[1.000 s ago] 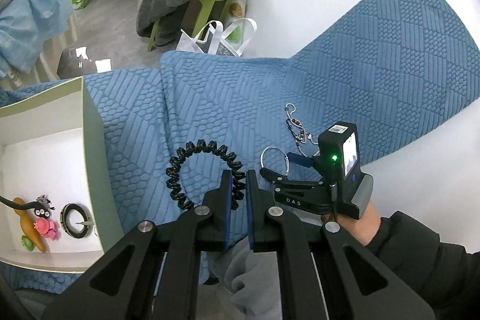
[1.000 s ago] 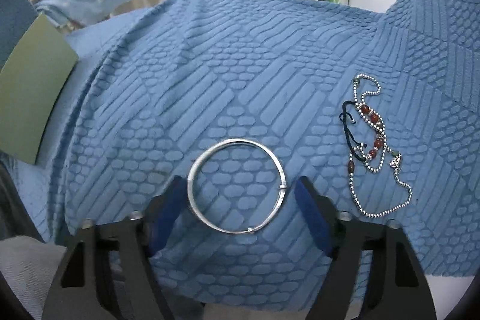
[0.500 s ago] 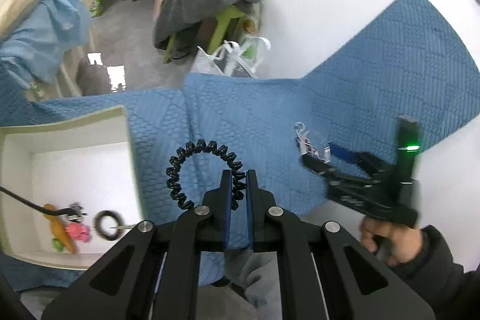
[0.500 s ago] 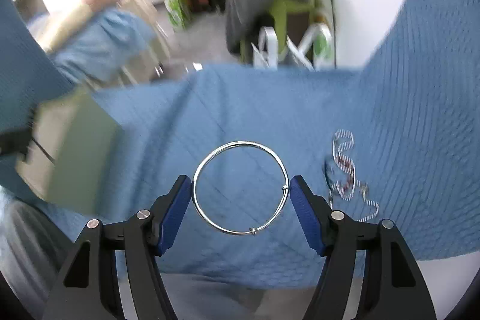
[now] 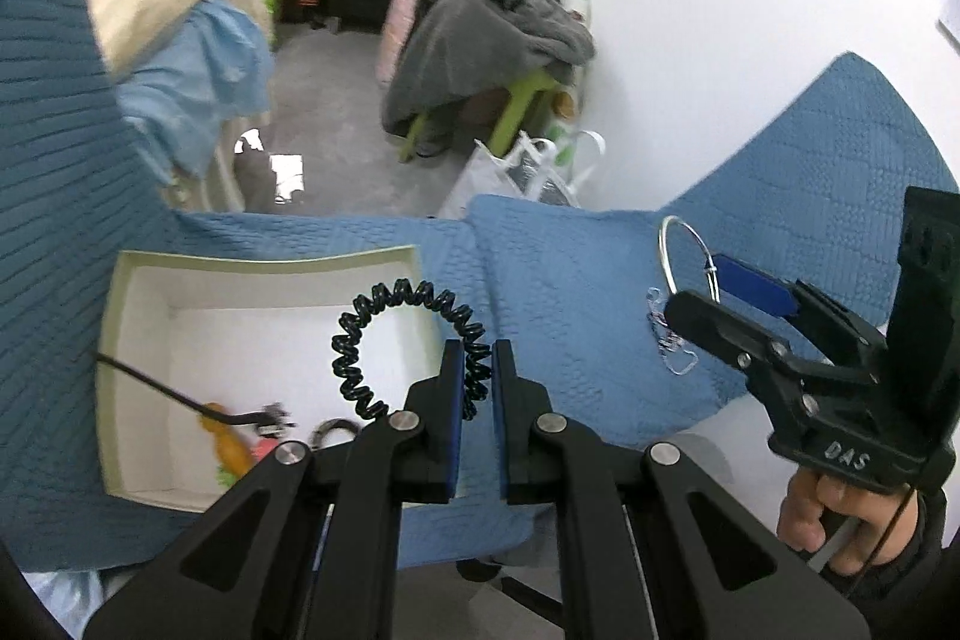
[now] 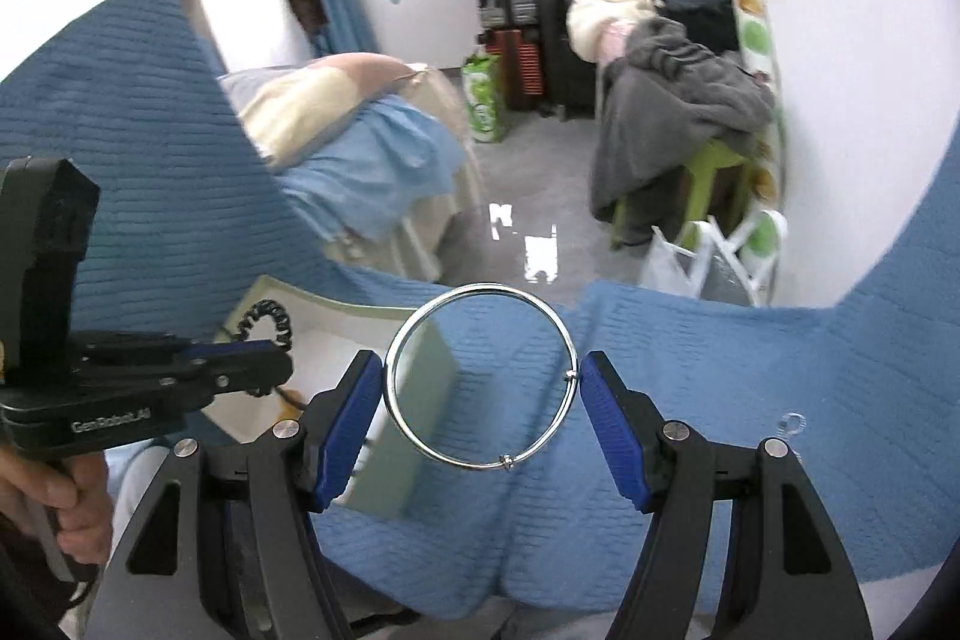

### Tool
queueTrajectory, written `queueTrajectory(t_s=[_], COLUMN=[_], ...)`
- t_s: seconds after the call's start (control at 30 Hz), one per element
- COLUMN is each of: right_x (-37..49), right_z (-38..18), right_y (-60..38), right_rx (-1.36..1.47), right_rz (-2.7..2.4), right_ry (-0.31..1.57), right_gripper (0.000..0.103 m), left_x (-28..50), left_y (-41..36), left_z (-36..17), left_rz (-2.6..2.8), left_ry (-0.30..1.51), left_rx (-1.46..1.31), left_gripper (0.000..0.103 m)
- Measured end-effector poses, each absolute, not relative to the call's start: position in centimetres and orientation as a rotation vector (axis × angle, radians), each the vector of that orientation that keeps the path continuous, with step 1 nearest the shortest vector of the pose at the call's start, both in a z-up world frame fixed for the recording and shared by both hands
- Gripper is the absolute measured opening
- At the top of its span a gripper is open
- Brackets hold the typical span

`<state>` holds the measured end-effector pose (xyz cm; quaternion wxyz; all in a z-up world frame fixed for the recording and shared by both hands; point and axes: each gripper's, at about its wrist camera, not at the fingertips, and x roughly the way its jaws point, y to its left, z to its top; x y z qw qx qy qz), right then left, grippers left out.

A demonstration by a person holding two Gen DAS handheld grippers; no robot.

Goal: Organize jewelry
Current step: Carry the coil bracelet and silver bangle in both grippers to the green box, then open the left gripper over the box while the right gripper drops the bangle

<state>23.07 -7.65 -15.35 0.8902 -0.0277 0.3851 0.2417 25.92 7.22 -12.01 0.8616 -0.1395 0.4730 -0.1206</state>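
Observation:
My left gripper (image 5: 477, 376) is shut on a black coiled band (image 5: 360, 340), which hangs in the air over the open white box (image 5: 264, 259). In the right wrist view the same band (image 6: 267, 319) shows at the left gripper (image 6: 270, 358), above the box (image 6: 336, 316). My right gripper (image 6: 480, 370) is shut on a thin silver bangle (image 6: 483, 286), with one blue pad pressing on each side, and holds it clear of the blue quilted cover (image 6: 720, 400). The left wrist view has the right gripper (image 5: 696, 292) and the bangle (image 5: 666, 244) to the right of the box.
A beaded chain (image 5: 669, 346) lies on the cover below the right gripper. The box holds an orange piece (image 5: 231, 451), a dark ring (image 5: 333, 430) and a black cord (image 5: 150, 385). Past the cover's edge are a white bag (image 5: 522, 172) and a green stool (image 5: 522, 106) piled with grey clothes.
The right gripper closed on the bangle, lifted it off the cover and carried it toward the box. The left gripper rose with the coiled band and now holds it over the box.

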Motion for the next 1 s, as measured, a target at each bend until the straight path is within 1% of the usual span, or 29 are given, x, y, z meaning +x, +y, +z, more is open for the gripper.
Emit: queueTrajectory(t_s=[0.23, 0.5, 0.77, 0.9, 0.97, 1.0], right_x=[22.5, 21.5, 21.2, 21.5, 21.4, 21.4], right_z=[-17.8, -21.7, -25.2, -25.4, -24.9, -24.5], right_y=[-2.9, 2.5, 5.1, 4.7, 4.3, 4.1], right_rx=[-0.093, -0.180, -0.223, -0.213, -0.201, -0.194], right_rz=[0.569, 0.642, 0.671, 0.680, 0.679, 0.678], right_ry=[0.863, 0.960, 1.034, 1.046, 1.032, 1.020], right_gripper=[0.067, 0.067, 0.067, 0.068, 0.070, 0.074], left_x=[24.8, 23.6, 23.1, 23.4, 23.6, 23.7], left_y=[11.8, 15.6, 16.9, 16.5, 16.0, 15.6], left_z=[-14.0, -18.1, -20.8, -20.8, -20.5, -20.2], left_rz=[-0.160, -0.078, -0.059, -0.084, -0.111, -0.111], left_ry=[1.011, 1.082, 1.141, 1.153, 1.159, 1.153], left_rx=[-0.325, -0.321, -0.353, -0.370, -0.378, -0.367], left_gripper=[0.008, 0.008, 0.008, 0.009, 0.017, 0.032])
